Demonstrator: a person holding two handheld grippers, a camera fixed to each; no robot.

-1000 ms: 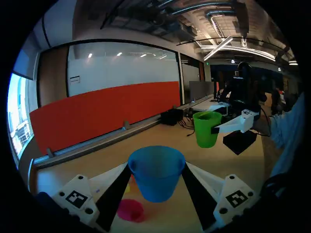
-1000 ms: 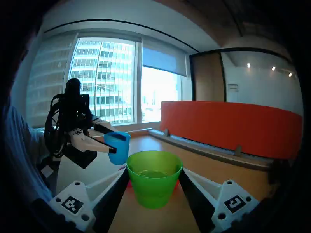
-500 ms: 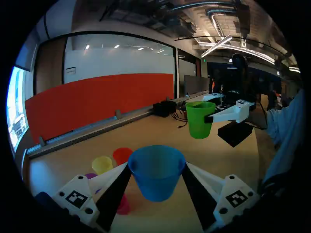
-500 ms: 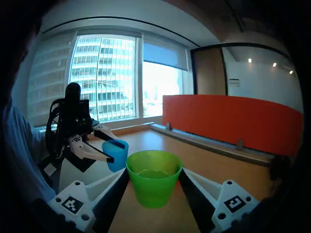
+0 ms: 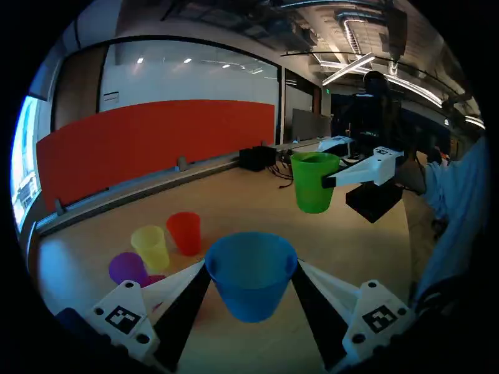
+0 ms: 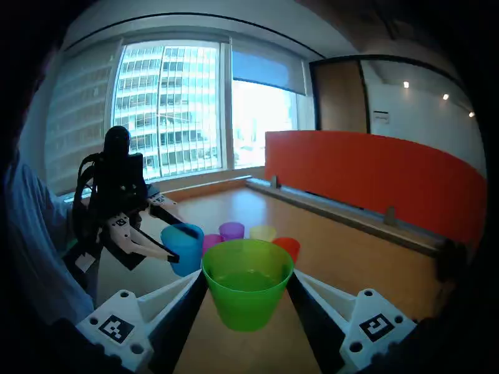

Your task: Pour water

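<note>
Table holds four cups; blue cup and green cup sit gripped.

Both cams ride low over the desk, facing each other: left gripper view catches the right gripper, right gripper view the left gripper. The orange partition is in both.

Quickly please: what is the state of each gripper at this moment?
The left gripper is shut on the blue cup.
The right gripper is shut on the green cup, which has liquid in it.
</note>
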